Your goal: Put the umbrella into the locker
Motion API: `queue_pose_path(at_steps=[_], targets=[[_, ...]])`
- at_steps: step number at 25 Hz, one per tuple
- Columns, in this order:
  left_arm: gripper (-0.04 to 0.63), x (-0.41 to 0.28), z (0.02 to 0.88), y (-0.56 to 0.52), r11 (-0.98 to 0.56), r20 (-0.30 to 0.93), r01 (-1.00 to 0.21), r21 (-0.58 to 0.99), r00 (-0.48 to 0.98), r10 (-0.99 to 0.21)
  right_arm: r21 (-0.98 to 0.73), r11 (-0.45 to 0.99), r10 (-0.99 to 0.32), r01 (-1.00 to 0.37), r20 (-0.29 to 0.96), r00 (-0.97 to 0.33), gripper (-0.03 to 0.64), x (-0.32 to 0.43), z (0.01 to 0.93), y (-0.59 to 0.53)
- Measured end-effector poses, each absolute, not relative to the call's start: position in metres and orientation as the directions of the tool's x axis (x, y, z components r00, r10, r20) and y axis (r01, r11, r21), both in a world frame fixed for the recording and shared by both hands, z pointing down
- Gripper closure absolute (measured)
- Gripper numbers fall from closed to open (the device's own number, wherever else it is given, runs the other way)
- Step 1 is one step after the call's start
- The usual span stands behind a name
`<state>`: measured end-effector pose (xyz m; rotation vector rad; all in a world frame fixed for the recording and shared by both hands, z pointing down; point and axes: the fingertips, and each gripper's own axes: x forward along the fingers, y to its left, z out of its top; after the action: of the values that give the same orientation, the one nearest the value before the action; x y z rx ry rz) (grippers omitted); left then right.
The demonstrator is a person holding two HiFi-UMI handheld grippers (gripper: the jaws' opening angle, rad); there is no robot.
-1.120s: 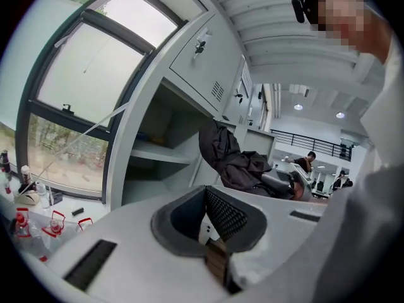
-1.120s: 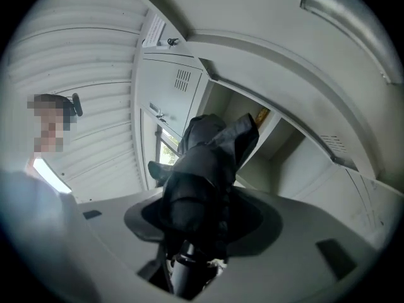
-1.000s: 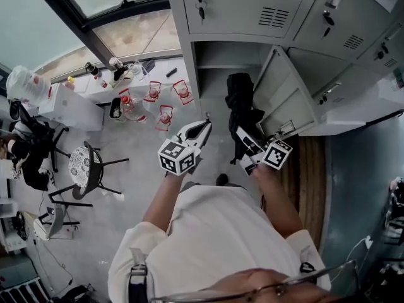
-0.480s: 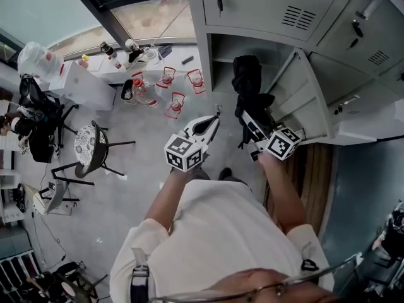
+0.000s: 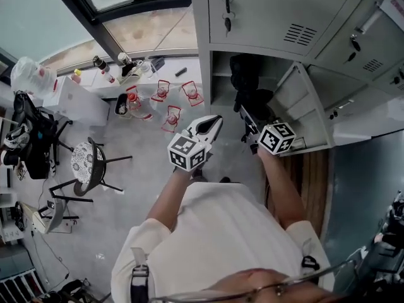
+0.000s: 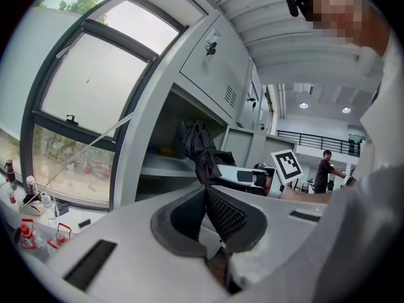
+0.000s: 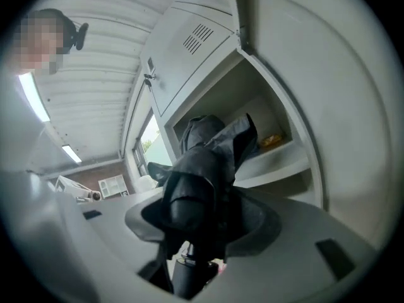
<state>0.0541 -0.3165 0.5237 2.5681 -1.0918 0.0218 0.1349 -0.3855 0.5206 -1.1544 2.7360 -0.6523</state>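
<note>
Locker shelf (image 7: 285, 164) with yellowish packet (image 7: 272, 141), perhaps

locker (image 5: 203, 74): grey, open | umbrella (image 5: 246, 84): black, folded, roughly upright in its mouth

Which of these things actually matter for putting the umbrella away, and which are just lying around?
Part of the job:
- umbrella, black and folded
- right gripper, clamped on the umbrella
- locker, its door open

Just lying about:
- chair
- bottles on the window ledge
- white box
- left gripper, shut and empty
</note>
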Motion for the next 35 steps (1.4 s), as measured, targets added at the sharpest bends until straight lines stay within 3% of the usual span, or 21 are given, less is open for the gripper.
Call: queue_pose_path(at_steps=[18, 26, 35], targets=[[0.591, 0.04, 0.513, -0.363, -0.697, 0.096, -0.647, 0.309, 0.75, -0.654, 0.087, 0.51, -0.83, -0.856, 0.312, -0.462, 0.387, 0.127, 0.508, -0.491], [0.592, 0.026, 0.513, -0.373, -0.691, 0.088, -0.649, 0.317, 0.746, -0.66, 0.304, 0.497, -0.848, -0.813, 0.368, -0.381, 0.387, 0.118, 0.509, -0.528], [0.592, 0.017, 0.514, -0.387, -0.691, 0.092, -0.652, 0.311, 0.744, -0.661, 0.514, 0.542, -0.826, -0.665, 0.471, -0.309, 0.385, 0.104, 0.53, -0.56]])
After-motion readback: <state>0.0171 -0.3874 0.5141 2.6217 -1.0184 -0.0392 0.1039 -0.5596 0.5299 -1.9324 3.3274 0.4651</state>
